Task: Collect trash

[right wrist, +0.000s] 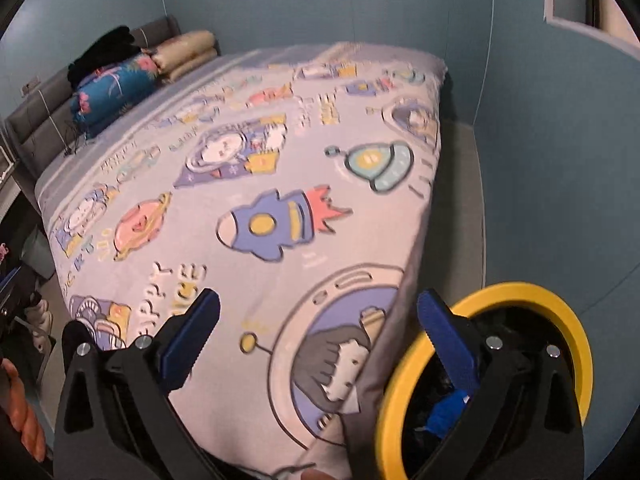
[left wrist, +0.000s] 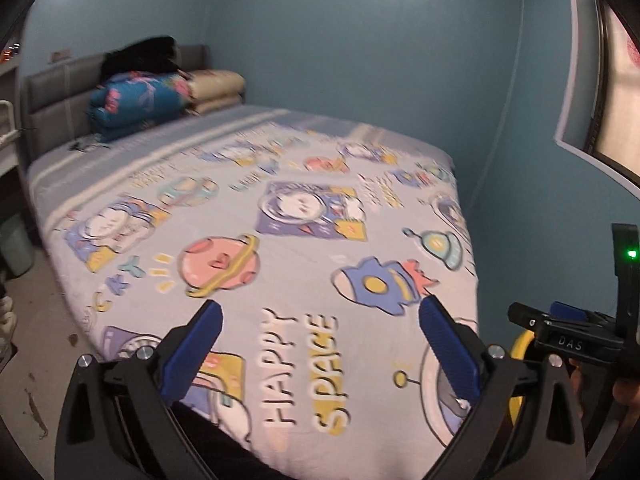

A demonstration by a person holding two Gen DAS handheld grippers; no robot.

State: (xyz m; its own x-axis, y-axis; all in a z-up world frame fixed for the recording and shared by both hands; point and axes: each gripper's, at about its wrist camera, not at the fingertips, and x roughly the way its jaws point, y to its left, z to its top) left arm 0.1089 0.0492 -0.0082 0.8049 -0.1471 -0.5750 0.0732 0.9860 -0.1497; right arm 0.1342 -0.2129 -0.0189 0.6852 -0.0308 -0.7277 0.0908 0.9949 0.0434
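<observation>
A yellow-rimmed trash bin (right wrist: 520, 292) with a dark liner stands on the floor at the bed's foot corner, under my right gripper's right finger; something blue (right wrist: 446, 410) lies inside it. My right gripper (right wrist: 318, 312) is open and empty, over the bed edge and the bin. My left gripper (left wrist: 320, 318) is open and empty above the bed's foot end. The right gripper (left wrist: 560, 320) and a bit of the bin rim (left wrist: 520, 346) show at the right in the left wrist view. No loose trash shows on the bed.
The bed (left wrist: 248, 208) has a pale space-cartoon sheet. Folded blue and beige quilts (left wrist: 140, 100) and dark clothes lie by the grey headboard (left wrist: 52, 100). Blue walls close the far and right sides. A window (left wrist: 616, 92) is at right. Floor and shoes (right wrist: 40, 320) lie left.
</observation>
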